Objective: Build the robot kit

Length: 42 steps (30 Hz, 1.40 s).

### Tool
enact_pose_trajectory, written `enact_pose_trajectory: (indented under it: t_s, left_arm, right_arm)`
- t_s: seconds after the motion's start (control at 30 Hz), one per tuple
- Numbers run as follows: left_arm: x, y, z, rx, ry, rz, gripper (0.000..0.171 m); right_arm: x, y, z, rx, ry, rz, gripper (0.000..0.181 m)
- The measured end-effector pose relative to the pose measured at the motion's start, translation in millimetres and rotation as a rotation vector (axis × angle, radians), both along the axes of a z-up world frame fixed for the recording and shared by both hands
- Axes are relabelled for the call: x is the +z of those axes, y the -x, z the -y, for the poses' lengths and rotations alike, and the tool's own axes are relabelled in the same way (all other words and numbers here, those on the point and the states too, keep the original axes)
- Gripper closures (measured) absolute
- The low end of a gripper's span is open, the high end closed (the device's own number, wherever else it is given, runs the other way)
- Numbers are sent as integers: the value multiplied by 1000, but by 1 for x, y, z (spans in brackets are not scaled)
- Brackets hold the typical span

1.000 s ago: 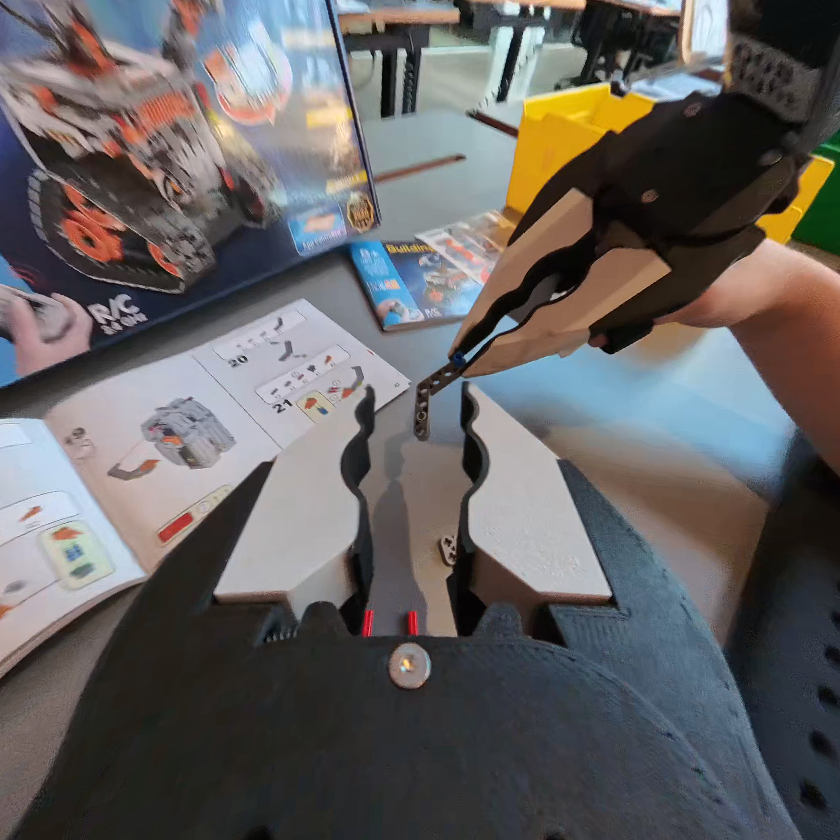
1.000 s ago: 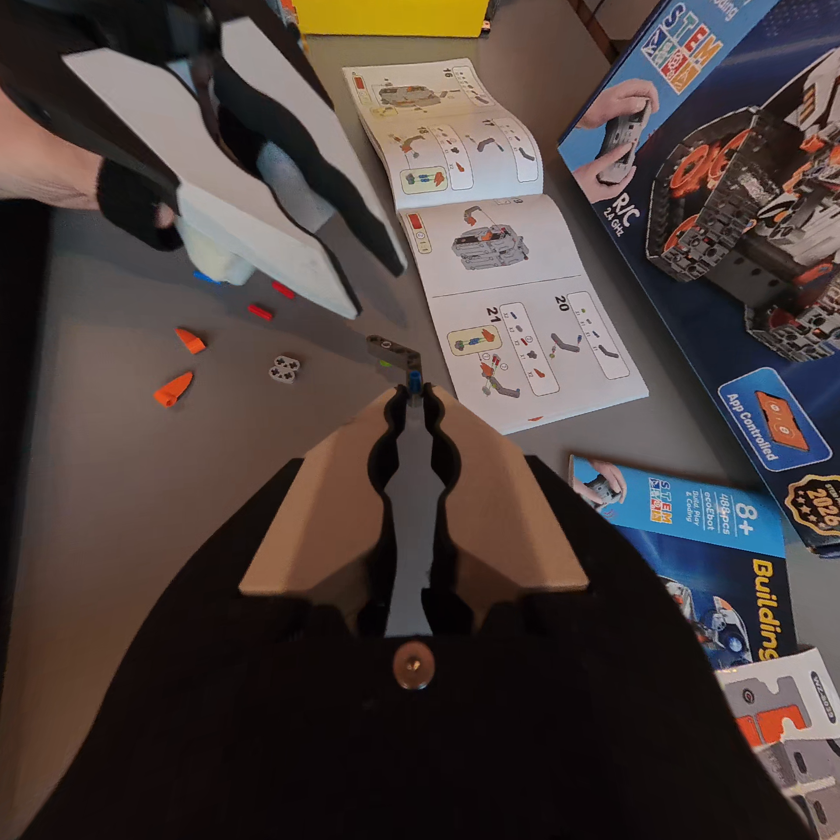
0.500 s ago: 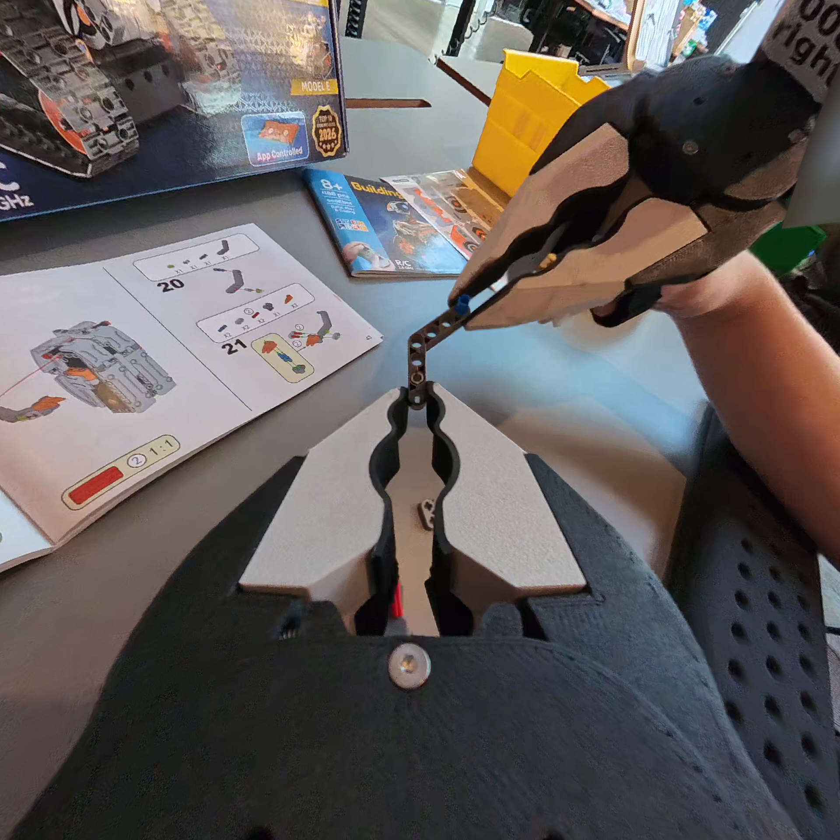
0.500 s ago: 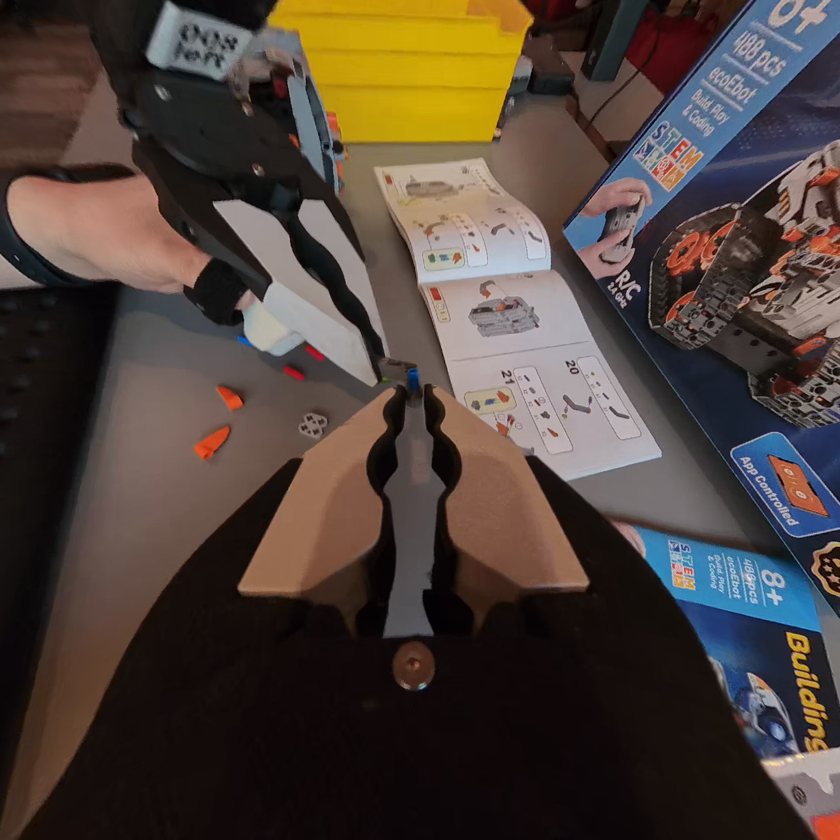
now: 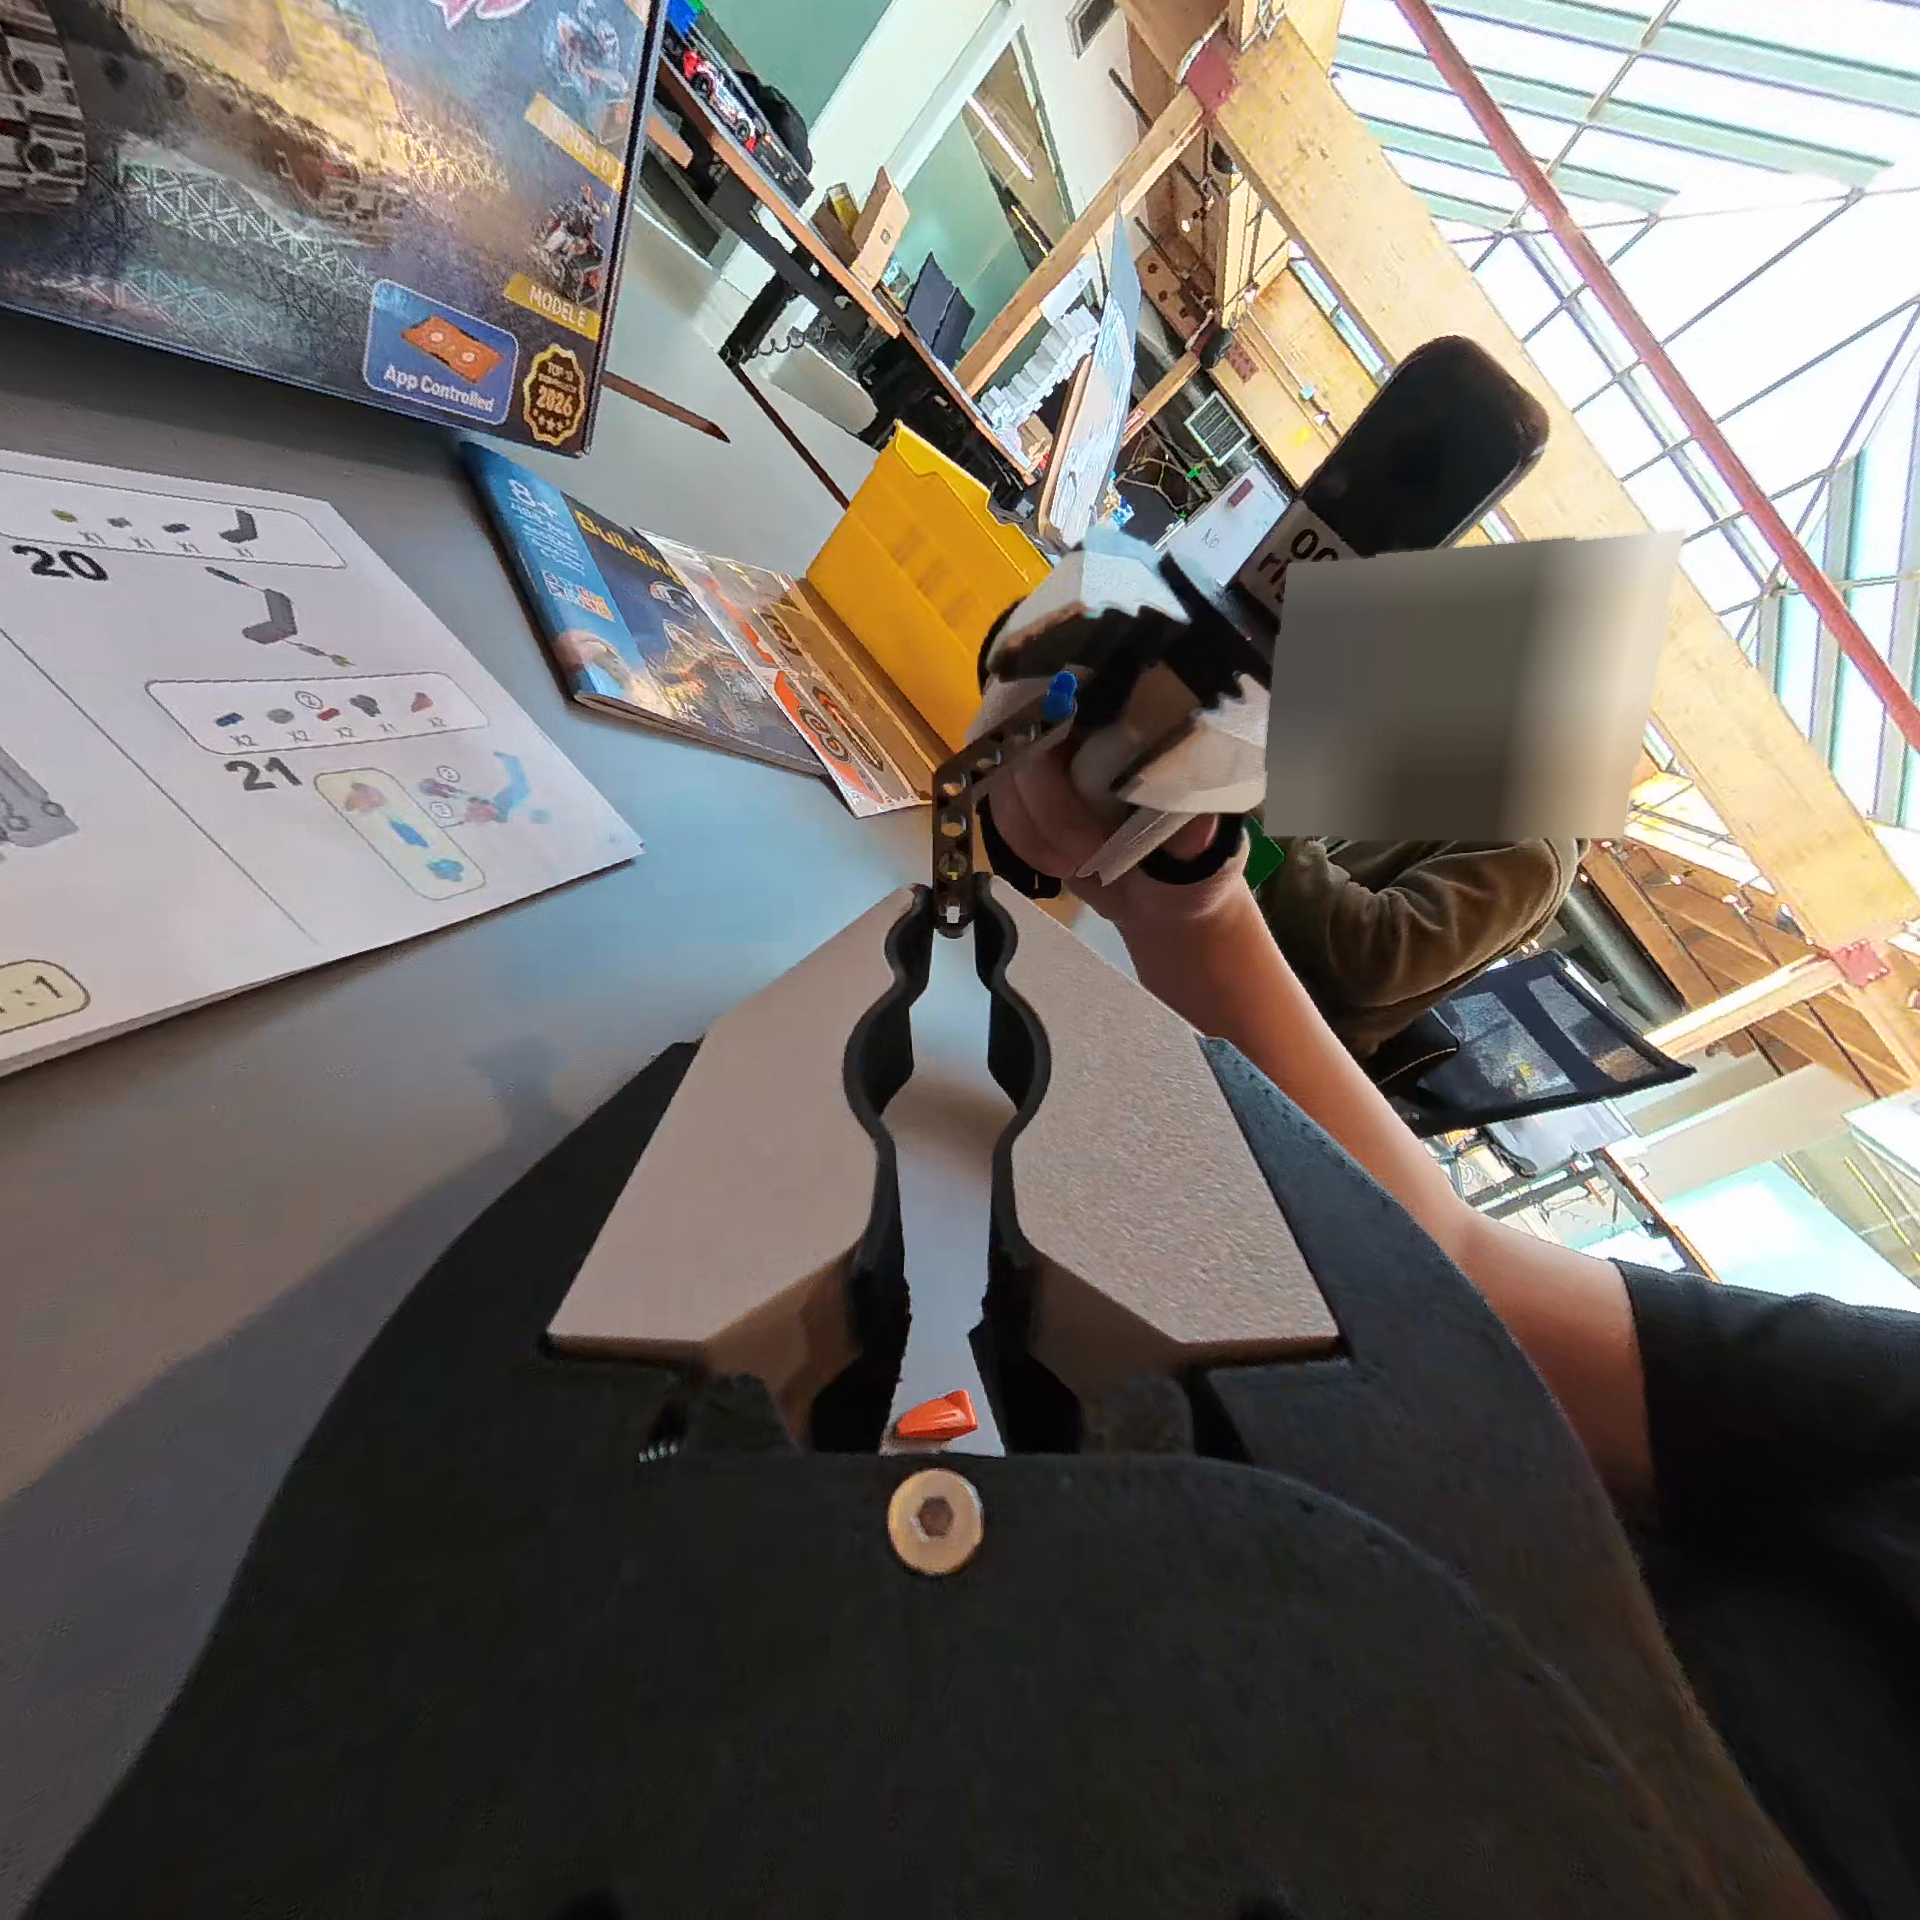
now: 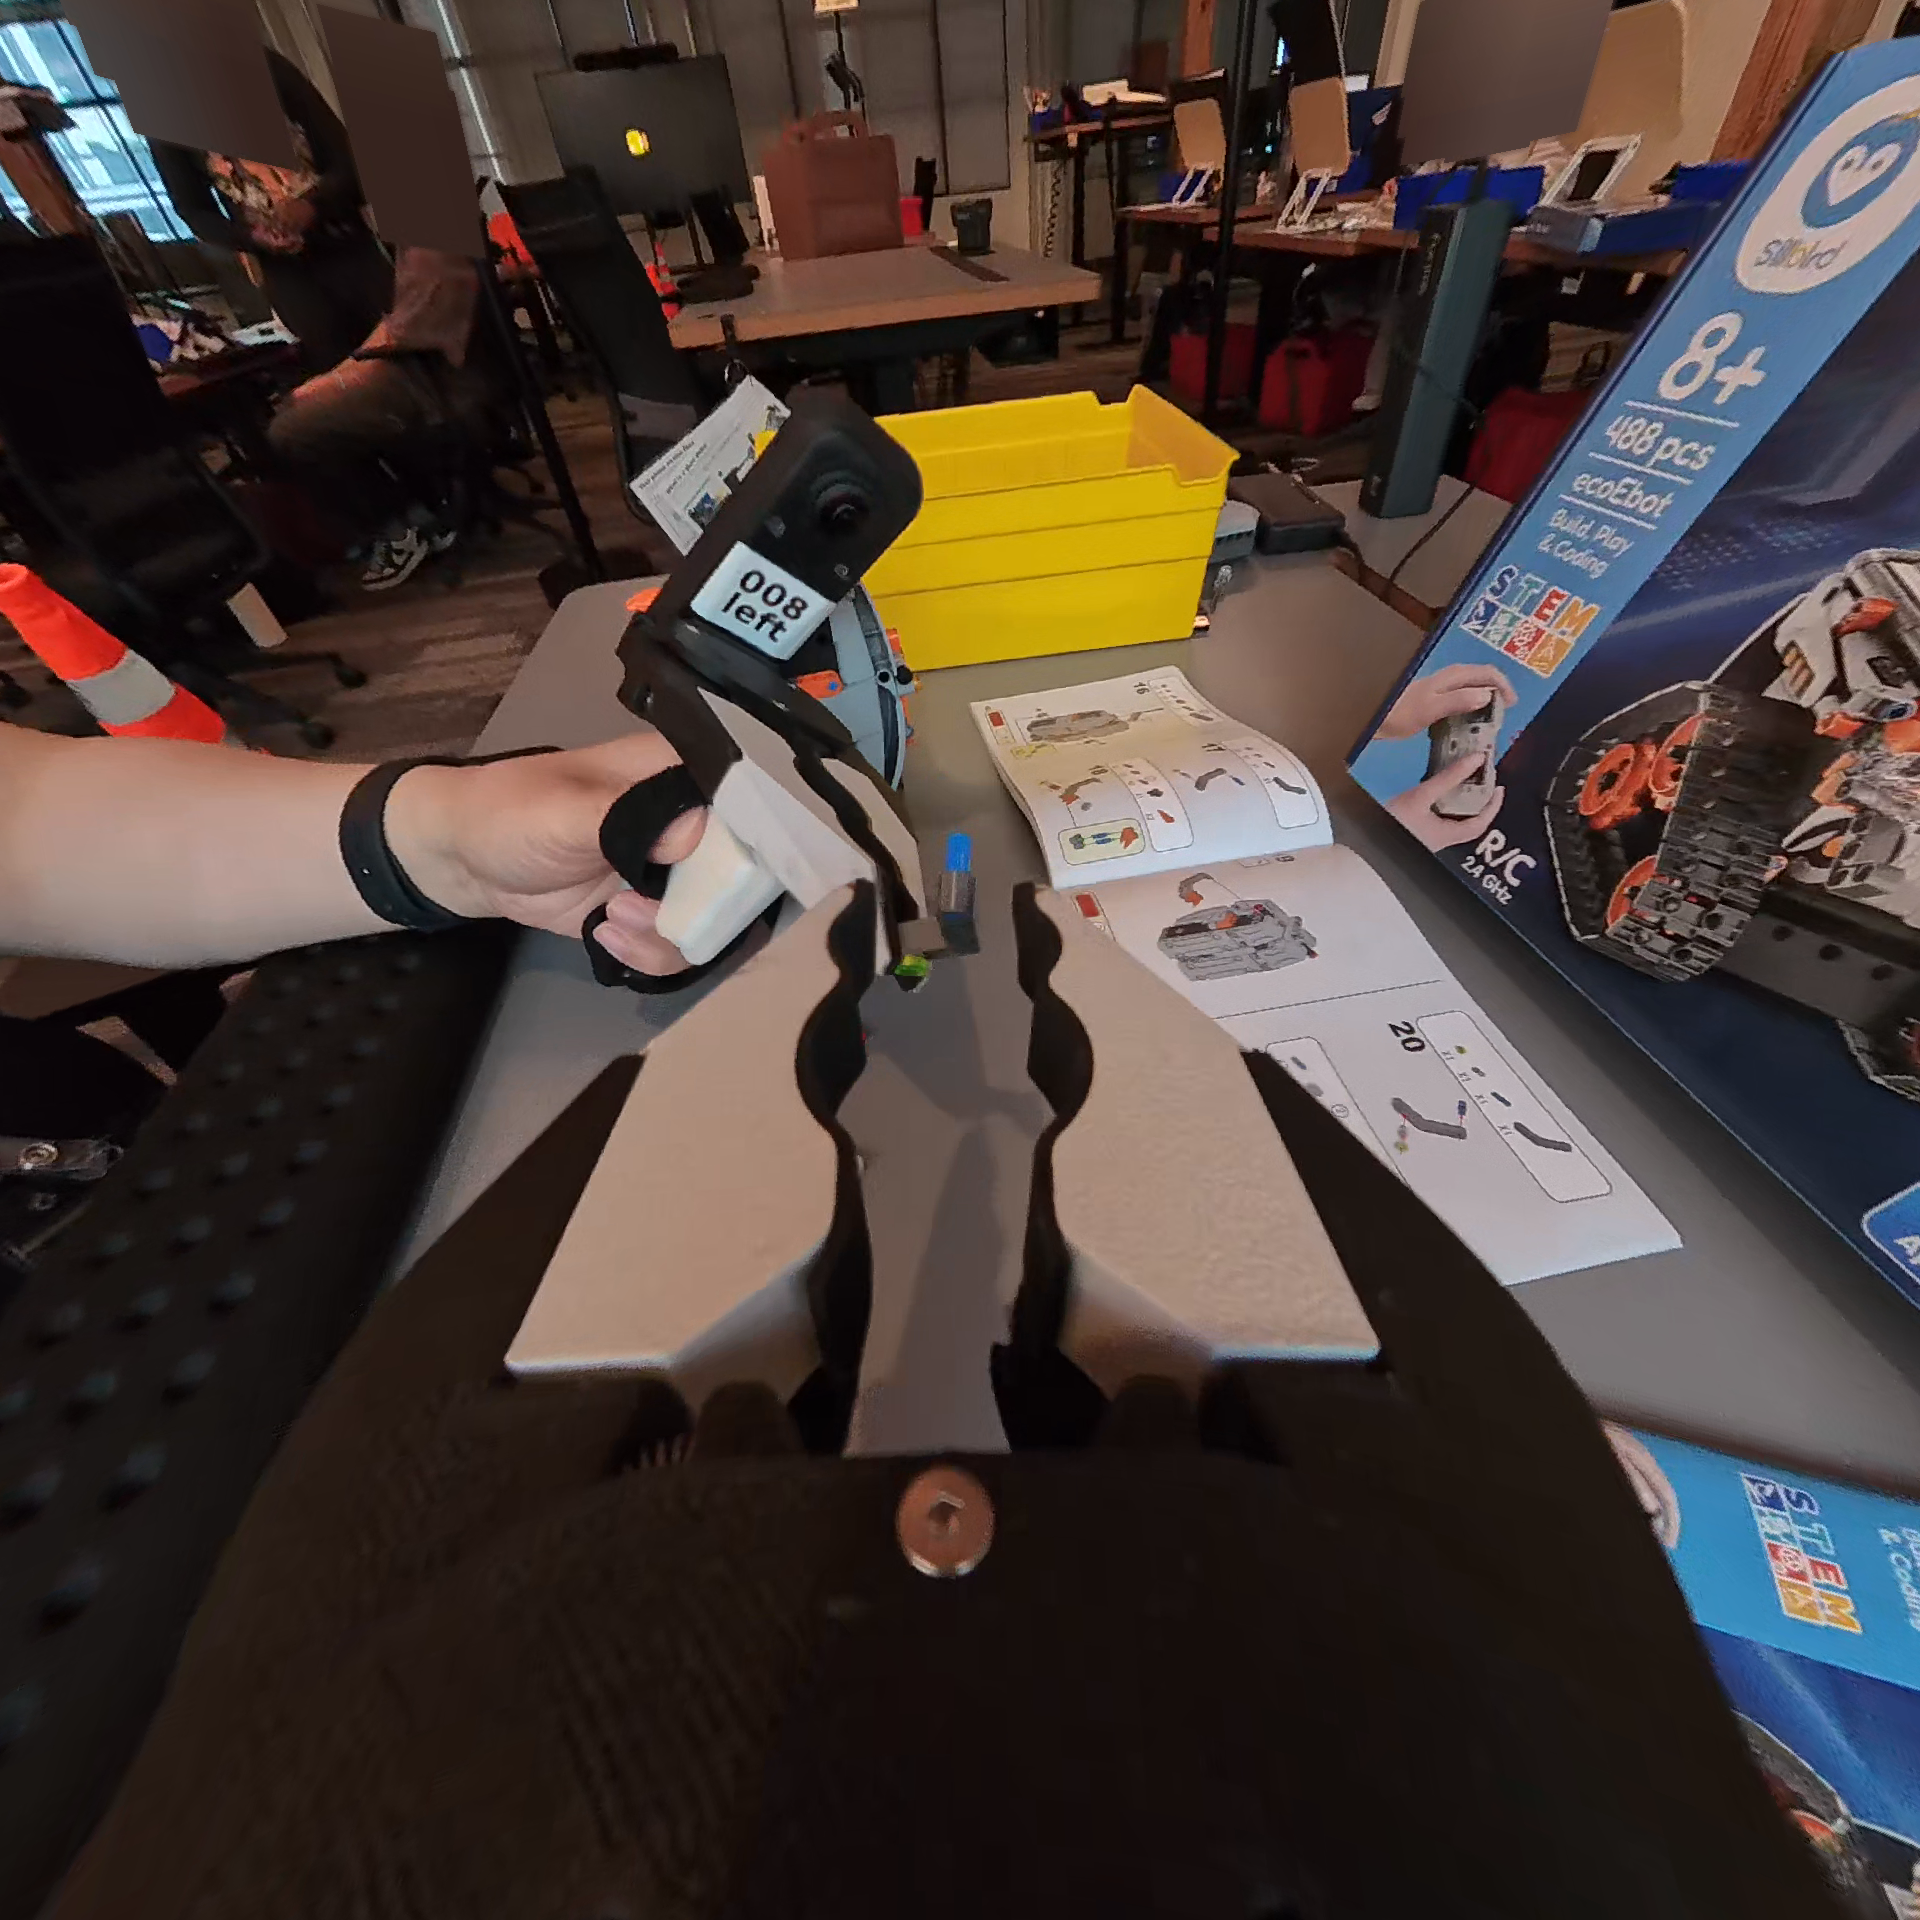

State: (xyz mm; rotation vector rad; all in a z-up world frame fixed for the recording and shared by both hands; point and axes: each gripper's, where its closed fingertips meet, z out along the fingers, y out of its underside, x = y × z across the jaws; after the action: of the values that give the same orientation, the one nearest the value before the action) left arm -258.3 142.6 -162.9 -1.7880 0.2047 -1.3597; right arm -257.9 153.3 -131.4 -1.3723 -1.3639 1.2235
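Observation:
My left gripper (image 5: 948, 909) is shut on the lower end of a bent dark grey beam (image 5: 954, 831) with a row of holes, held up above the grey table (image 5: 312, 1091). A blue pin (image 5: 1060, 698) sticks out of the beam's far end. My right gripper (image 6: 940, 899) is open, and the beam (image 6: 958, 914) with its blue pin (image 6: 957, 857) stands in the gap between its fingers, touching neither. A small green piece (image 6: 912, 966) sits at the beam's bend. In the right wrist view the left gripper (image 6: 902, 920) pinches the beam from the left. The right gripper also shows in the left wrist view (image 5: 1101, 707).
An open instruction booklet (image 6: 1299, 935) lies on the table beside a big blue toy box (image 6: 1714, 727). A yellow bin (image 6: 1039, 520) stands at the far edge. A small blue booklet (image 5: 623, 623) lies near it. An orange piece (image 5: 935, 1415) lies below my left gripper. A black perforated mat (image 6: 156, 1195) lies at the left. Left and right tips are no more than a few centimetres apart.
My left gripper closed on the beam's free end. My right gripper opened and let go of the pin end. Both grippers rose and tilted up from the table.

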Motion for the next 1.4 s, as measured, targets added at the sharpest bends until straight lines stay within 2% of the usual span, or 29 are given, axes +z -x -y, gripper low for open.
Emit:
enact_pose_trajectory:
  t_s: [0.03,0.1,0.3,0.37,0.47,0.63,0.77,0.97,1.4]
  left_arm:
    - [0,-1,0,-4,-3,-2,167]
    - [1,-3,1,-17,-6,3,167]
    - [7,-6,4,-33,-41,21,164]
    - [7,1,0,19,-58,-10,143]
    - [16,12,-1,98,-142,-62,132]
    - [26,16,3,198,-322,-239,136]
    - [15,16,0,222,-313,-343,140]
    - [22,20,2,209,-295,-246,145]
    - [11,34,-6,283,-247,-324,153]
  right_arm:
    - [-2,2,0,-4,-9,6,157]
    - [-6,4,1,5,-20,23,173]
    - [3,4,0,5,2,-19,174]
    - [3,-1,-10,-39,25,-15,174]
    - [-11,-17,-37,-155,74,60,174]
    - [-49,-40,-69,-291,225,202,174]
    - [-66,-43,-75,-324,343,255,174]
    - [-78,-45,-79,-371,390,315,174]
    - [-92,-56,-85,-441,589,344,174]
